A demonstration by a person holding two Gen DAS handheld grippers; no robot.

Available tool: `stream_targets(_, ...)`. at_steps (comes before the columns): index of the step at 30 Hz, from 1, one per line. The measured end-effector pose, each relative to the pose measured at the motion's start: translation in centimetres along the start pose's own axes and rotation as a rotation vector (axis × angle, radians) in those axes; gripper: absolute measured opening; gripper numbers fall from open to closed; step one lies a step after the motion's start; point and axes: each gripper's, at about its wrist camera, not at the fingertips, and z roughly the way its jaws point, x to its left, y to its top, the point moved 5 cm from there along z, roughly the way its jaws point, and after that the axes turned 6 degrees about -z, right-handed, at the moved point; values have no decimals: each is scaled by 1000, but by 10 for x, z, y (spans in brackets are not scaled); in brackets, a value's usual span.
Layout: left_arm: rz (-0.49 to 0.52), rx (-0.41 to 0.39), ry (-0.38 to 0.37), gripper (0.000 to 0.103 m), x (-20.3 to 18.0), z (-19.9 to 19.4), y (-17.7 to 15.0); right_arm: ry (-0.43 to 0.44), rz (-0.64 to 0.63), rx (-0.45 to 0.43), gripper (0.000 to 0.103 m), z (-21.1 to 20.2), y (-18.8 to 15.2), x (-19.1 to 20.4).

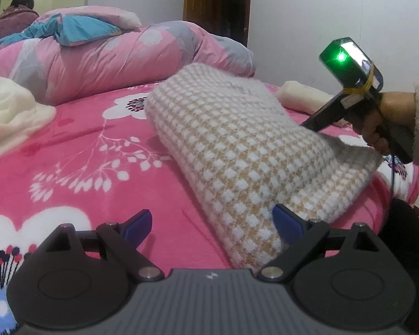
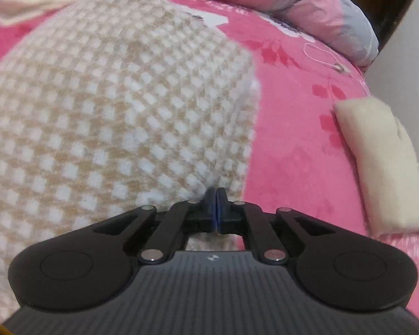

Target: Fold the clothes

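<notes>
On pink bed (image 1: 83, 145), checked garment (image 1: 237, 145), right claw (image 2: 216, 195) pinching

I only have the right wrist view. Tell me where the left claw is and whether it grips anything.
Observer: The left claw is open at the near end of the checked knit garment and grips nothing.
Operator: Say whether it touches the fabric.
Observer: One blue pad looks to lie against the garment's edge. The other hangs over the pink floral blanket, apart from the knit.
Operator: Report how the corner in my right claw sits.
Observer: The right claw holds that corner raised off the blanket, and the knit slopes down from it towards the left claw.
</notes>
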Motion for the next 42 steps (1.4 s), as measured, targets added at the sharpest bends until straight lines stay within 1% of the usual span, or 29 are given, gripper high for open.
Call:
stream_targets(2,3,4,-4,94,2,0,1,3,37,15,1,-16,16,-8)
stream_targets(4,-10,23,-16,94,4,2,3,-74,-29,-64,2,-45,39,-7)
stream_targets(7,-17,29,-17,94,4,2,2,-25,-72,-223,3,-82,83,11)
stream_targets(9,-31,34,-21,94,5,3,1,112,-71,-282,3,-79,105,35)
stream_targets(10,-37,35,-24,94,6,3,1,181,-70,-311,1,-78,115,47)
stream_targets(12,-51,34,-36,94,8,4,0,202,-90,-258,1,-39,121,65)
stream_targets(13,-61,31,-40,94,10,4,0,161,-98,-179,0,-2,114,66)
stream_targets(15,-82,35,-64,94,13,6,1,98,-108,-118,0,50,93,67)
stream_targets(18,-90,40,-93,94,16,7,-2,108,-94,-103,0,34,106,60)
stream_targets(20,-98,44,-108,94,17,8,-3,56,-136,-129,2,7,118,60)
stream_targets(21,-101,45,-114,94,18,8,-3,71,-135,-172,4,-12,125,62)
stream_targets(22,-104,46,-117,94,18,8,-4,119,-135,-211,4,-22,134,65)
stream_targets(24,-108,47,-120,94,18,8,-4,231,-160,-222,4,-23,145,86)
stream_targets(25,-108,45,-116,94,18,8,-4,287,-173,-227,1,-24,151,97)
stream_targets(28,-118,40,-112,94,21,8,-3,277,-194,-162,0,43,137,117)
stream_targets(29,-126,43,-120,94,22,9,-4,298,-142,-181,0,54,137,116)
stream_targets(30,-132,45,-124,94,23,8,-4,299,-126,-181,0,56,141,117)
stream_targets(32,-136,46,-131,94,23,8,-5,264,-177,-177,0,52,144,123)
stream_targets(35,-141,49,-143,94,24,6,-6,225,-232,-201,0,30,148,122)
stream_targets(37,-143,44,-159,94,26,4,-4,241,-148,-228,0,4,150,106)
stream_targets(40,-127,40,-176,96,30,-1,3,176,-96,-293,3,-36,136,84)
stream_targets(42,-112,33,-172,97,34,-6,11,185,-46,-311,5,-57,117,61)
